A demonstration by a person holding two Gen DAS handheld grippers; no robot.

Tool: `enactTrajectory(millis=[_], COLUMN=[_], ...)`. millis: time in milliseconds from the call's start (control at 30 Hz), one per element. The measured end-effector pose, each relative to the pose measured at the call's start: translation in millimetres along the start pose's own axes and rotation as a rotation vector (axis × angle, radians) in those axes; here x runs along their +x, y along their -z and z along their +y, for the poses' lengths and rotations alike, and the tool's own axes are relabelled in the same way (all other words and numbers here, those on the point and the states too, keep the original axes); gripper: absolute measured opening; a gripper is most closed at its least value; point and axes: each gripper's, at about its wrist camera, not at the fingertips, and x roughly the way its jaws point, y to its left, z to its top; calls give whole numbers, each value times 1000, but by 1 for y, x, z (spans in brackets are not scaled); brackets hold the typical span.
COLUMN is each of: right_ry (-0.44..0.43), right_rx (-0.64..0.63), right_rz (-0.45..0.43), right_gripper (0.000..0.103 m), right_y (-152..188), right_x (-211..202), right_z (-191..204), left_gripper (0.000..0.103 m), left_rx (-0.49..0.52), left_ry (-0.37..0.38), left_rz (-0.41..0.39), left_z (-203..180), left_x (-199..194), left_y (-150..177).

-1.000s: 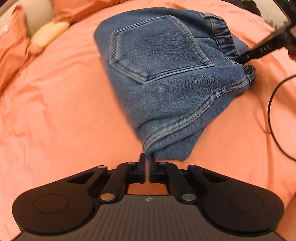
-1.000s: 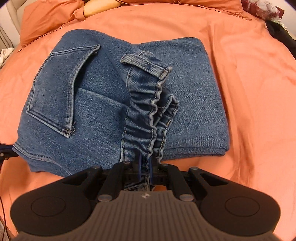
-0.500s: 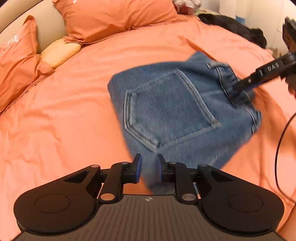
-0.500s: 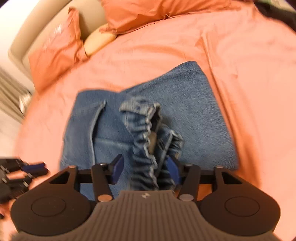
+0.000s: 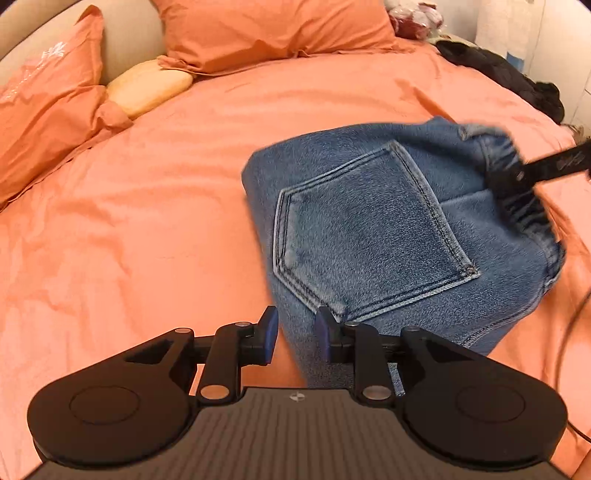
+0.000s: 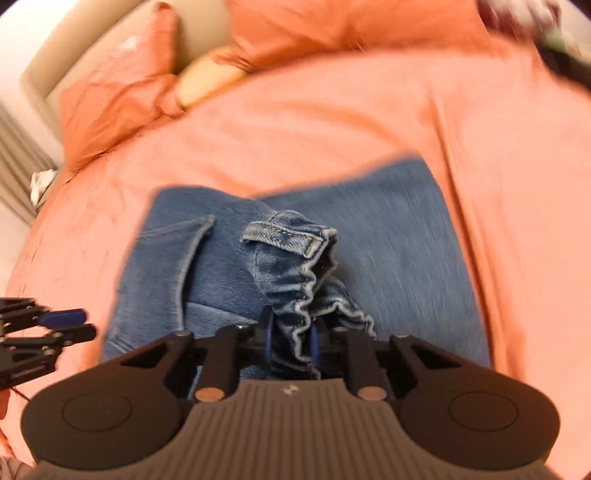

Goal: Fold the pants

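The pants (image 5: 388, 236), a pair of blue denim jeans, lay folded into a compact stack on the orange bedsheet (image 5: 147, 221), near the foot end and well apart from the pillows (image 5: 273, 33). By the look of it, the denim was thick, soft and moderately heavy: it would drape and sag when lifted by one edge, hold a crease fairly well, and offer plenty of friction to the pads. The gathered elastic waistband (image 6: 314, 295) appeared to be the bulkiest and most secure place to take hold; the stitched seam edges and the folded corners would serve as secondary hold points. The right gripper (image 6: 290, 341) pointed steeply down at the stack from the near side, its jaws closing around the ruffled waistband, with that fabric plainly bunched between the blue pads. In the left wrist view the same tool appeared as a dark finger reaching into the waistband at the right edge of the stack. The left gripper (image 5: 295, 334) also angled downward, at the near lower corner of the stack just below the back pocket (image 5: 369, 236); its jaws were opening, moderately parted, with the denim edge lying between the pads but not visibly pinched.
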Motion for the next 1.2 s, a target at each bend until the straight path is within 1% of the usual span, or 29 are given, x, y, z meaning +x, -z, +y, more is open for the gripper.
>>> enactTrajectory(millis=[133,233,300,367,467,633,733,867,967,1067,1100,1133,1200], right_ry=[-8,33,67,111,166,196,215,233,241,269,275,279,289], right_rx=[-128,-200,-228,-225,-167,-21,17,77,91,13,-9,-29,-74], right_rz=[-77,-102,-109,-102,-79,-3,42,77,85,94,91,86,57], right_gripper=[11,11,10,10,10,10,9,11,14,17,21,29,34], right_y=[-37,-63,-76,-86,-87,-65,-51,-43,-41,-45,-47,-49,-55], right_x=[-36,-57,-66,-65,-55,-13,14,39,51,50,46,41,26], right_z=[41,64,67,61,27,-39,-66,-93,-99,-84,-81,-78,-72], left_gripper=[29,29,29,29,29,29,29,29,29,29,29,29,29], left_rx=[-44,-70,-74,-75,-77,-70,-65,-52,-44,-37,-33,-26,2], left_ry=[7,10,18,24,36,56,72,67,62,55,52,49,34], left_rz=[-18,-37,-55,-65,-71,-74,-80,-100,-101,-103,-107,-115,-122], left_z=[5,7,6,6,5,2,0,-1,-2,0,1,2,1], left_x=[-5,-10,-12,-12,-7,13,26,41,48,50,49,48,46], left_y=[-1,0,0,-1,-6,-15,-24,-37,-45,-52,-55,-58,-66])
